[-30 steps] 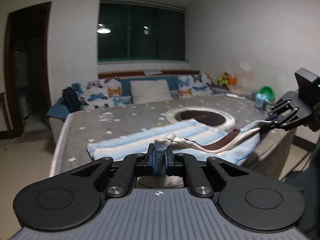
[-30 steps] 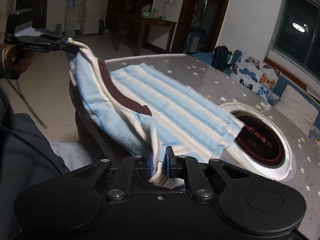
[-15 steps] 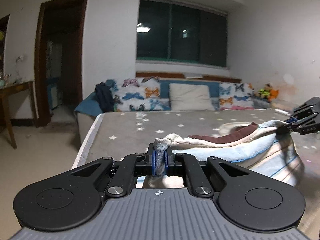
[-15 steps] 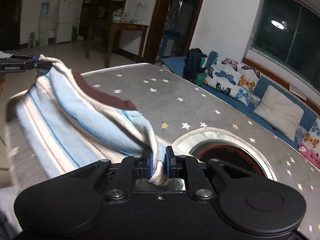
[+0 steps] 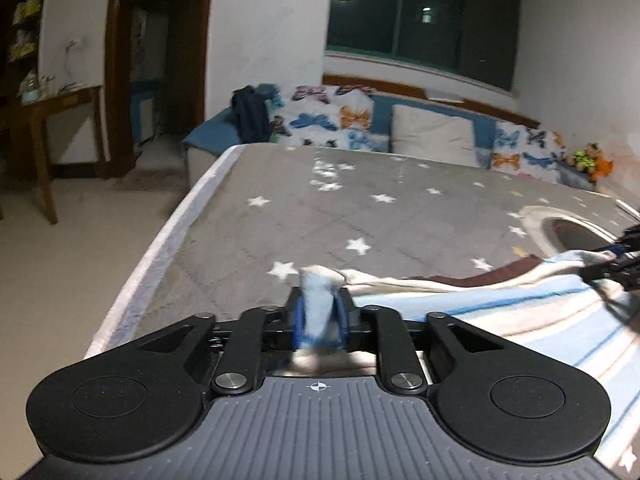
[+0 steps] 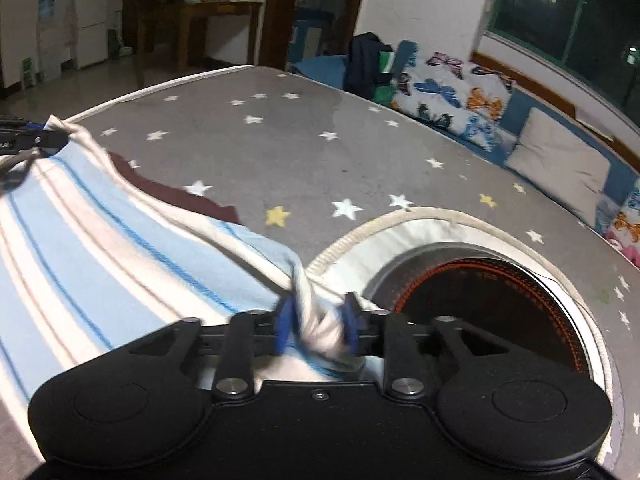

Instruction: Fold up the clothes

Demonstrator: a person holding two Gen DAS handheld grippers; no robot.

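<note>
Both grippers' jaws pinch corners of the striped garment (image 6: 100,240): left gripper (image 5: 319,322), right gripper (image 6: 316,330). Only the right view shows the round dark disc (image 6: 492,304) fully.

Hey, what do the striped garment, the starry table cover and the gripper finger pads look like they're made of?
Striped garment: soft knit, likely cotton; it drapes and bunches, matte, with a dark brown trim.
Table cover: quilted fabric, probably padded; stitched lines and a bound white edge show, matte grey with printed stars.
Finger pads: blue, possibly rubber or soft plastic, though motion blur leaves it open; the left gripper body looks like matte black plastic.
</note>
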